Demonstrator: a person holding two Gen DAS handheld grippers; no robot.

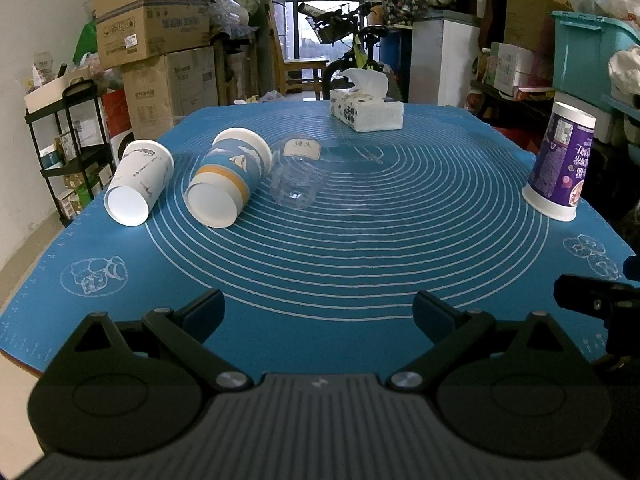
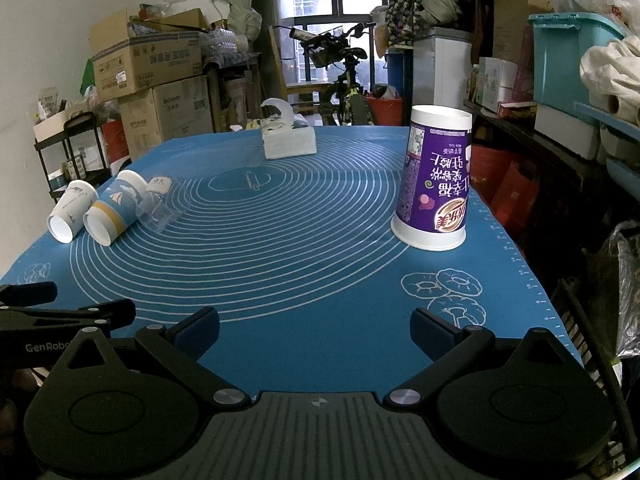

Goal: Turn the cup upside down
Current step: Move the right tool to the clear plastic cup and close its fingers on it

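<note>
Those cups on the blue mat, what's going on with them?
A person holds two grippers, left and right, both open and empty above the mat's near edge. Nothing is being handled now. The purple cup already stands upside down on the right. The white cup, the blue cup and a clear cup lie on their sides at left. A tissue box sits at the back.

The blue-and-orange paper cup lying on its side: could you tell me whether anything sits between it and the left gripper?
Nothing visible does. Only bare blue mat separates the open left gripper from the blue-and-orange cup; the white cup and clear cup flank it.
</note>
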